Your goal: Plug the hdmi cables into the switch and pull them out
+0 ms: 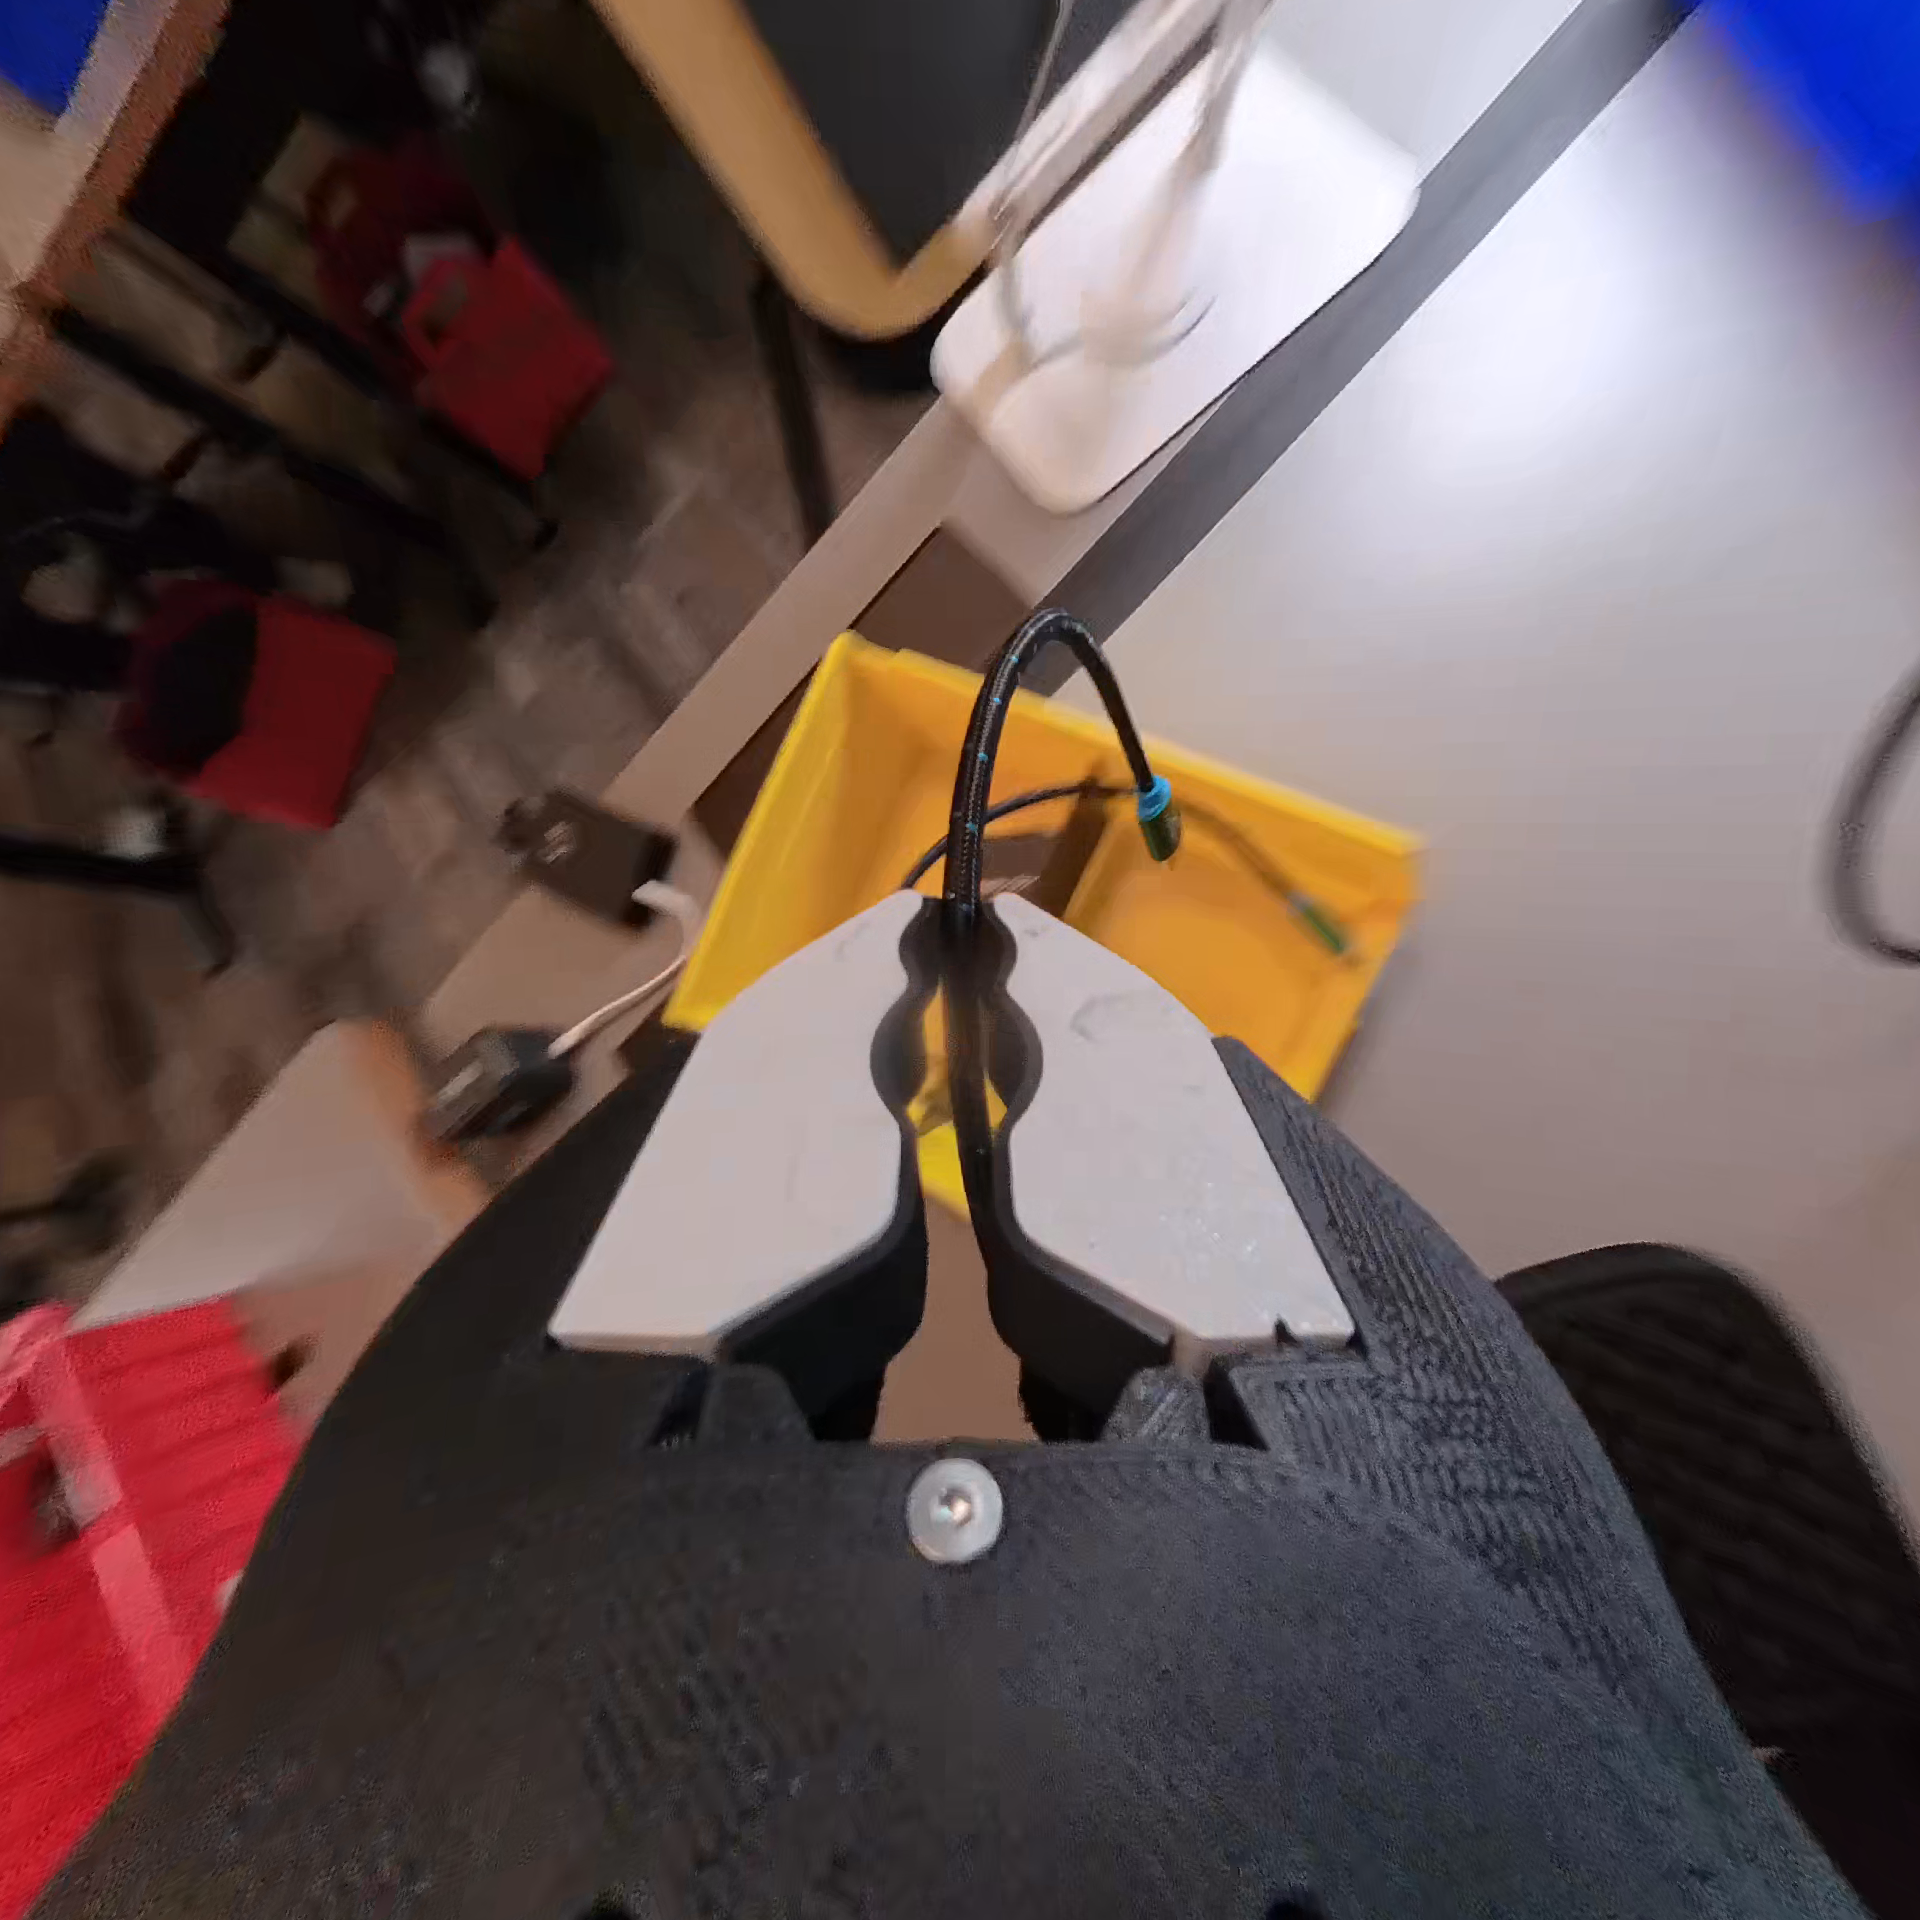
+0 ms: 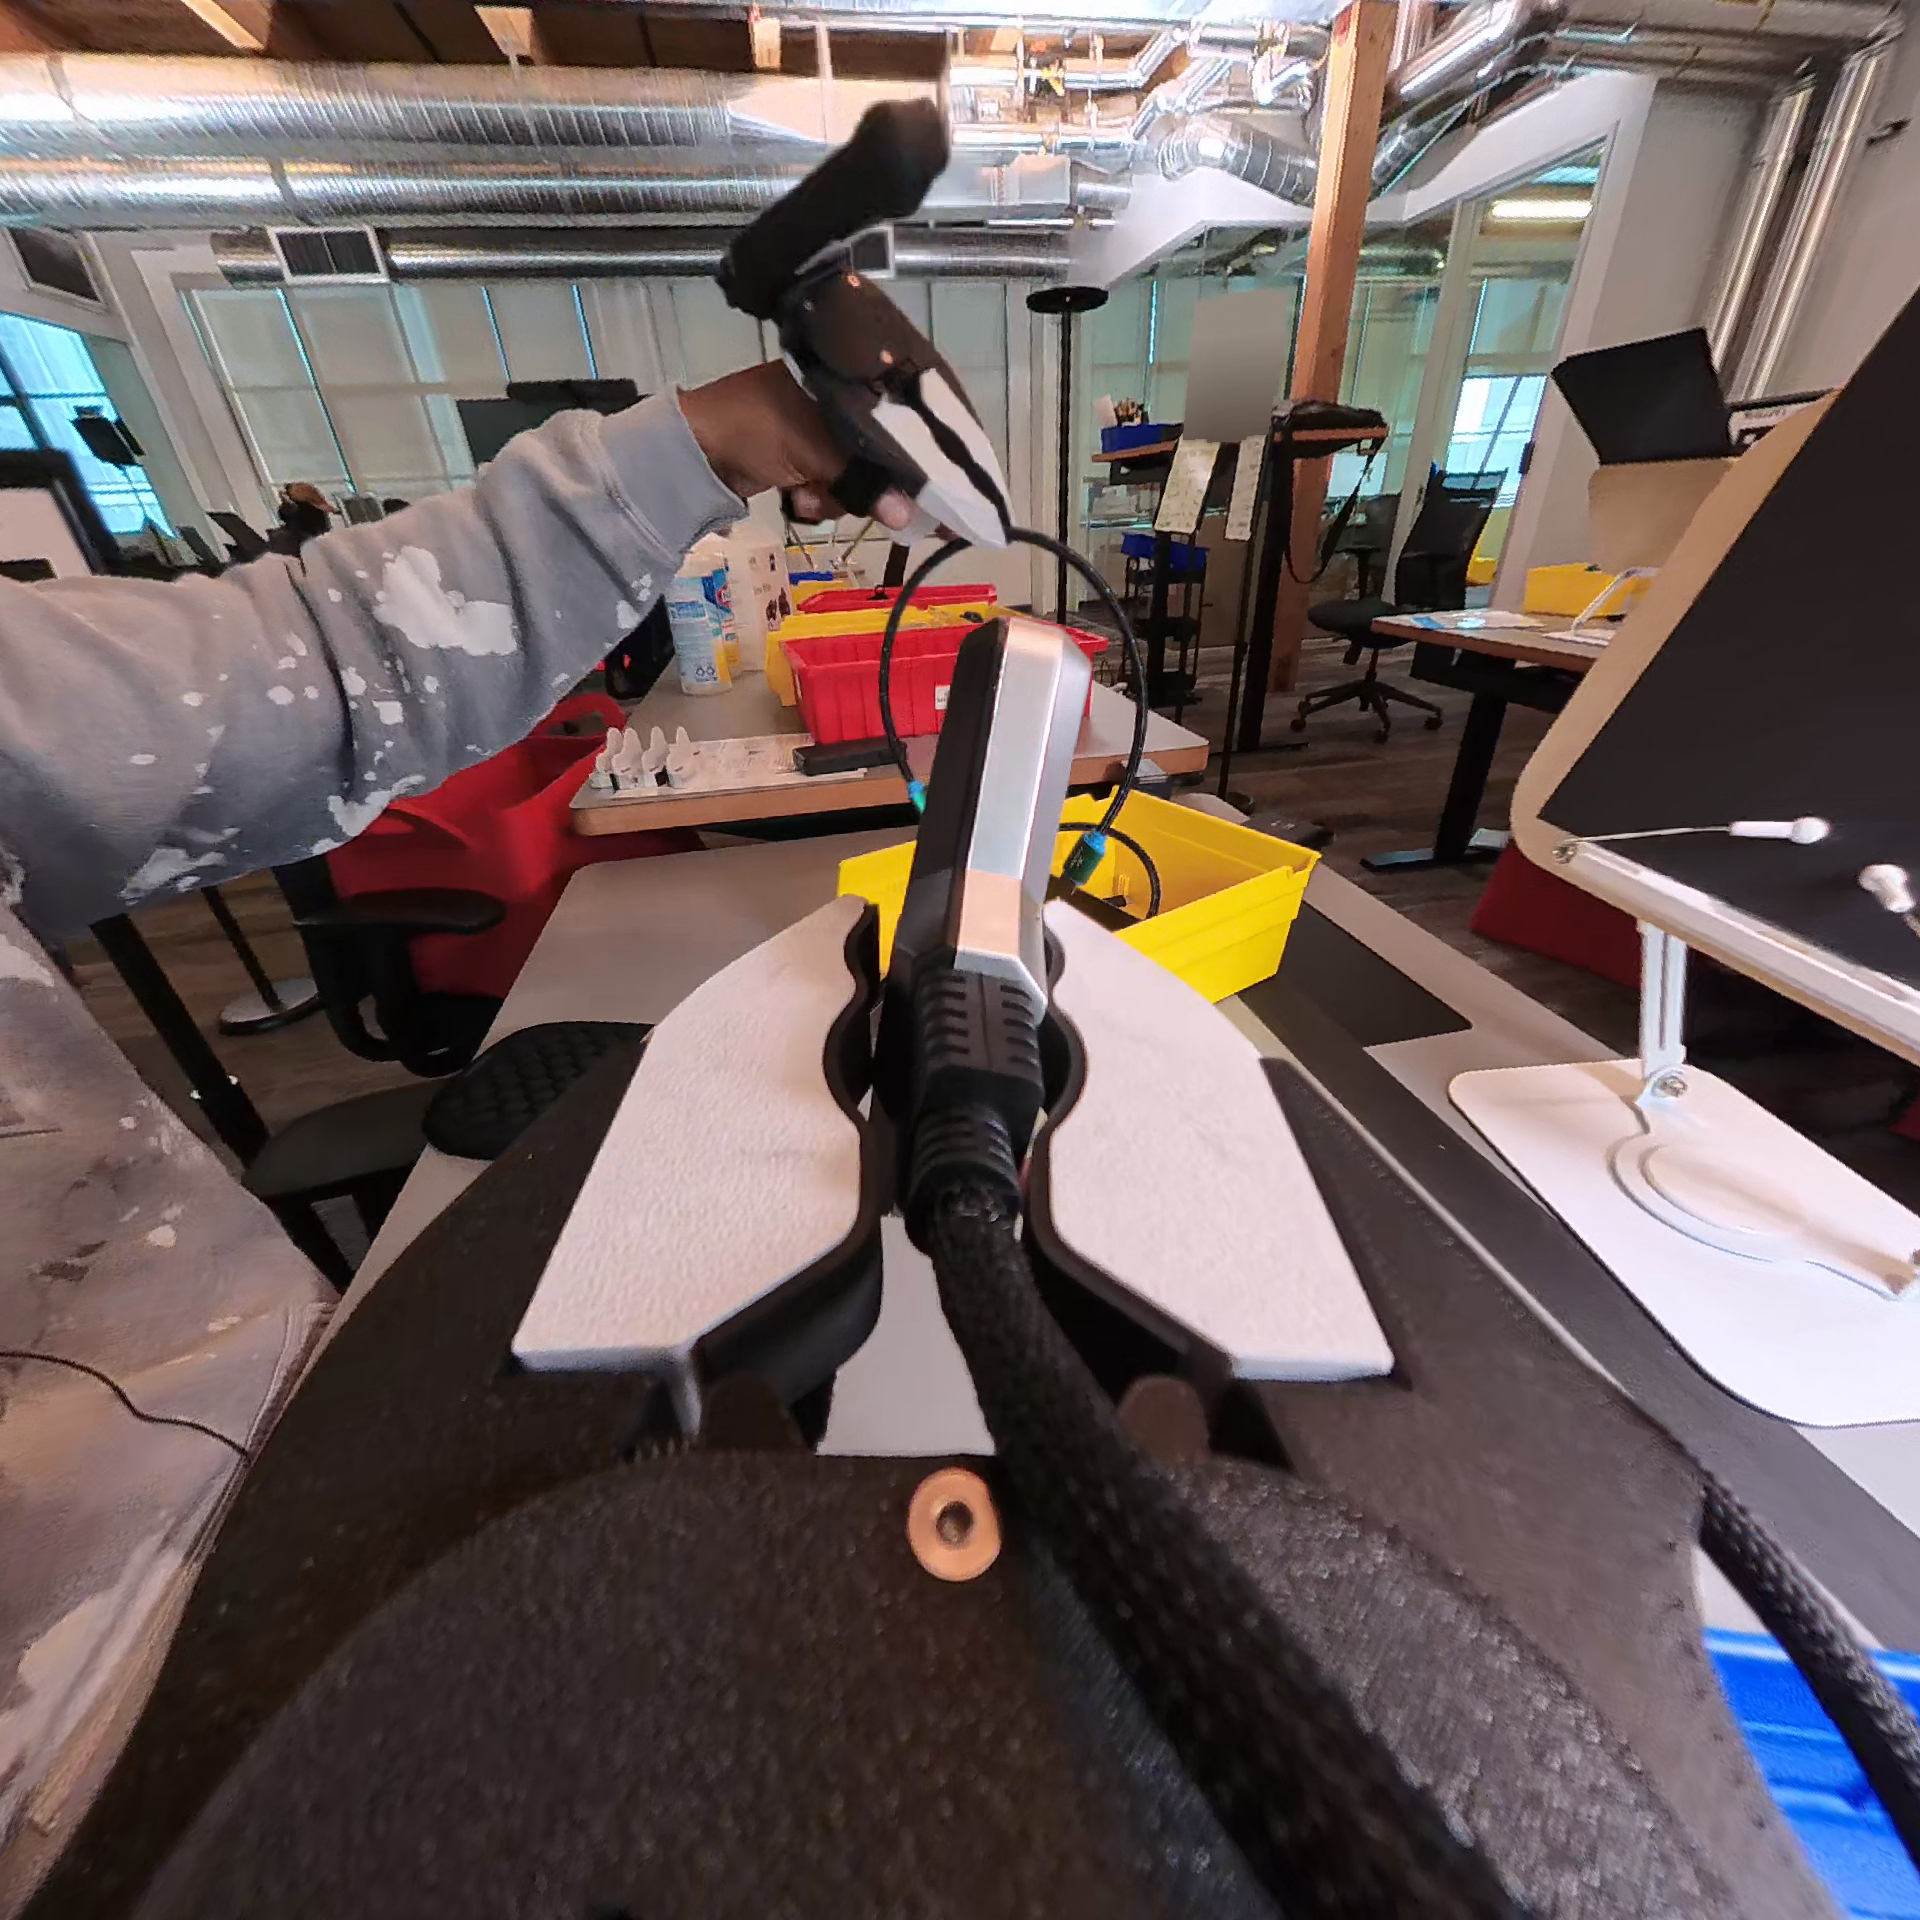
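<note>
**Two grippers, two cables, above a yellow bin**

Black and grey, the right gripper (image 2: 961,971) fills the foreground of its own wrist view, its pale fingers (image 2: 727,1122) closed on the ribbed black plug of a thick braided cable (image 2: 1101,1455). That plug sits in one end of the switch (image 2: 1003,790), a slim silver-and-black box held upright between the fingertips, raised over the grey table (image 2: 665,914). Beyond it on the same table stands a yellow bin (image 2: 1226,904), near the far edge. A person's arm in a paint-flecked grey sleeve (image 2: 343,665) reaches in from the left, holding the left gripper (image 2: 977,525) high above the bin. Its fingers (image 1: 790,1091) are pressed nearly together on a thin black braided cable (image 1: 971,790), which arcs up and droops down, its blue-and-green plug (image 1: 1158,821) hanging free over the bin. A second thin cable (image 1: 1247,862) lies inside the bin.
</note>
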`<state>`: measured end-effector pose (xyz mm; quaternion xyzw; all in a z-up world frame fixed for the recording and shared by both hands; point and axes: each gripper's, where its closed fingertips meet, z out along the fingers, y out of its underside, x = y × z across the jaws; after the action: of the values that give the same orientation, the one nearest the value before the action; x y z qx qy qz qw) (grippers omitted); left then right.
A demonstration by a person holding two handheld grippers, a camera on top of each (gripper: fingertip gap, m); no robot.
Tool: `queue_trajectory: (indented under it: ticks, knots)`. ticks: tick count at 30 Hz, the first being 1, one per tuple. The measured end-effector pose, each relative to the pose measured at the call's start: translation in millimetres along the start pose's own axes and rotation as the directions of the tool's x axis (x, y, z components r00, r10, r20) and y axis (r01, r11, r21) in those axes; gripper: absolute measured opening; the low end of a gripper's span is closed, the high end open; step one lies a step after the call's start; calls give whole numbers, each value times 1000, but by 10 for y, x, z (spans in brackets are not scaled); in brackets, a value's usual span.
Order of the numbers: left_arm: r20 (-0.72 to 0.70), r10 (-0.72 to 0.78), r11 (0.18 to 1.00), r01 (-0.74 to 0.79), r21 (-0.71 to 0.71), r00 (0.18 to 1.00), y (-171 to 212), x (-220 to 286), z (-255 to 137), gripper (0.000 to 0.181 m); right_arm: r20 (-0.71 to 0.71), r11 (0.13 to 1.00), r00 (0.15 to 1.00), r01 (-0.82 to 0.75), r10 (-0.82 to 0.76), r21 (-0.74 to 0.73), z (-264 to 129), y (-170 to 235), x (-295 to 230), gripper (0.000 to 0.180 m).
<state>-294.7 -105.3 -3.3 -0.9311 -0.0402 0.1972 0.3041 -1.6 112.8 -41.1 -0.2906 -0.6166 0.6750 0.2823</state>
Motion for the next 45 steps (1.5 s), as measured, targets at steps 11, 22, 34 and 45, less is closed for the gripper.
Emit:
queue_trajectory:
  ticks: [11, 22, 34, 45]
  knots:
    - [-680, -465, 751, 659, 36, 567, 522, 1913, 727, 7, -28, 994, 997, 76, -74, 82, -767, -361, -145, 26]
    - [-380, -349, 891, 429, 148, 857, 1328, 2236, 1089, 23, -12, 990, 999, 52, -51, 127, -690, -391, -105, 26]
    - [-594, 274, 962, -219, 165, 756, 1430, 3965, 1158, 25, -1, 992, 999, 44, -44, 116, -619, -336, -93, 26]
    - [-593, 137, 924, 113, 365, 793, 280, 2686, 385, 12, 87, 998, 996, -14, 9, 62, -731, -151, -111, 26]
